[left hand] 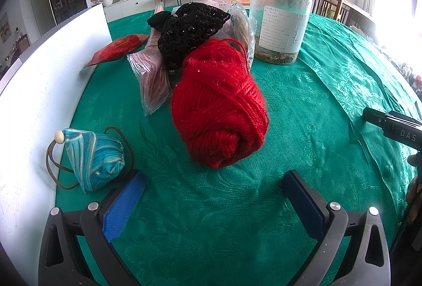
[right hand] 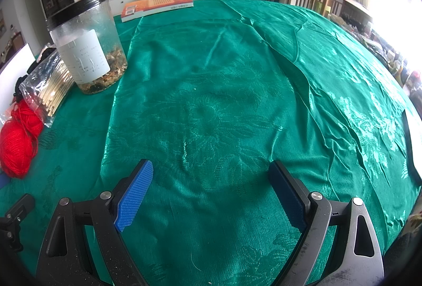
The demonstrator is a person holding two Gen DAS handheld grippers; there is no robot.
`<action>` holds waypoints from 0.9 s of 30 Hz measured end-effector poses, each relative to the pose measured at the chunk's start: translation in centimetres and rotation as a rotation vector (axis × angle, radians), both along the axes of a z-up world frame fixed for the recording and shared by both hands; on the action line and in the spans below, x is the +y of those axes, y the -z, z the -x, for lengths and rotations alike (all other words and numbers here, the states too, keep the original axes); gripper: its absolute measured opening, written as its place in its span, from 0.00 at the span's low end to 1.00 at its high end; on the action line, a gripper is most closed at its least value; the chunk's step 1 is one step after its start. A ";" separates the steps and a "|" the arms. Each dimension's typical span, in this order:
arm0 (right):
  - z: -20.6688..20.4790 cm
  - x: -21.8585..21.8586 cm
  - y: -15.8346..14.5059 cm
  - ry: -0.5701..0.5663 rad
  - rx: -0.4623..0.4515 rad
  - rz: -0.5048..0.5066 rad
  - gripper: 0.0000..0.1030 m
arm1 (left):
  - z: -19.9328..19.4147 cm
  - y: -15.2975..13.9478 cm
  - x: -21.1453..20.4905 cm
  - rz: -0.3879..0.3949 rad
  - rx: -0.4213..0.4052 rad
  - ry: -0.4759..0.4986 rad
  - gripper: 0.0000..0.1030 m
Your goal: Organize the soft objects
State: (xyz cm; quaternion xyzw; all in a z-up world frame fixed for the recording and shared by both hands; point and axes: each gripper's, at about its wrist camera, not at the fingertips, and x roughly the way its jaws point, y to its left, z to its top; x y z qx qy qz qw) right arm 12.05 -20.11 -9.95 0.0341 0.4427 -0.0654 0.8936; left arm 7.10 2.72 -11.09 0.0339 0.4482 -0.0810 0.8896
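Jaws of both grippers gape; red yarn (left hand: 219,106) lies untouched

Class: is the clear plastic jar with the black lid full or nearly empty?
Nearly empty: the clear plastic jar holds only a shallow layer of dried bits at the bottom.

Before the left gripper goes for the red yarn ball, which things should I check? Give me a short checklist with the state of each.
1. Left gripper open, nothing held: ok.
2. Red yarn ball ahead of the fingers, between them: ok.
3. Green cloth between fingers and ball bare: ok.
4. Ball free of neighbours: not ok, it touches the black knit item and a plastic bag.
5. Loose yarn strand snagged: cannot tell.
6. Right gripper open and apart: ok.
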 end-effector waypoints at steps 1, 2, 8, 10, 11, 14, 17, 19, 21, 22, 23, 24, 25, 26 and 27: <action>0.0 0.0 0.0 0.000 0.000 0.000 0.89 | 0.0 0.0 0.0 0.000 0.000 0.000 1.00; 0.0 0.0 0.0 0.000 0.000 0.000 0.89 | 0.0 0.0 0.0 0.000 0.000 0.000 1.00; 0.0 0.0 0.0 0.000 0.000 0.000 0.89 | 0.0 0.0 0.0 0.000 0.000 0.000 1.00; 0.0 0.0 0.0 0.000 0.000 0.000 0.89 | 0.0 0.0 0.0 0.000 0.000 0.000 1.00; 0.0 0.0 0.0 0.000 0.000 0.000 0.89 | 0.0 0.0 0.0 0.000 0.000 0.000 1.00; 0.0 0.0 0.0 0.000 0.000 0.000 0.89 | 0.0 0.0 0.0 0.000 0.000 0.000 1.00; 0.0 0.0 0.0 0.000 0.001 0.000 0.89 | 0.0 0.0 0.0 0.000 0.000 0.000 1.00; 0.0 0.0 0.0 0.000 0.001 0.000 0.89 | 0.0 0.0 0.0 0.000 -0.001 0.000 1.00; 0.0 0.0 0.0 0.000 0.001 0.000 0.89 | 0.0 0.0 0.0 0.000 -0.001 0.000 1.00; 0.0 0.0 0.0 0.000 0.001 0.000 0.89 | 0.0 0.0 0.0 0.000 -0.001 0.000 1.00; 0.0 0.0 0.0 0.000 0.001 0.000 0.89 | 0.0 0.0 0.0 0.000 -0.001 0.000 1.00; 0.0 0.0 0.0 0.000 0.001 0.000 0.89 | 0.0 0.0 0.0 0.000 -0.001 0.000 1.00; 0.0 0.0 0.0 0.000 0.001 0.000 0.89 | 0.0 0.0 0.0 0.000 -0.001 0.000 1.00; 0.0 0.0 0.0 0.000 0.001 0.000 0.89 | 0.0 0.0 0.0 0.000 -0.001 0.000 1.00; 0.0 0.0 0.0 0.000 0.001 0.000 0.89 | 0.0 0.0 0.0 0.000 -0.001 0.000 1.00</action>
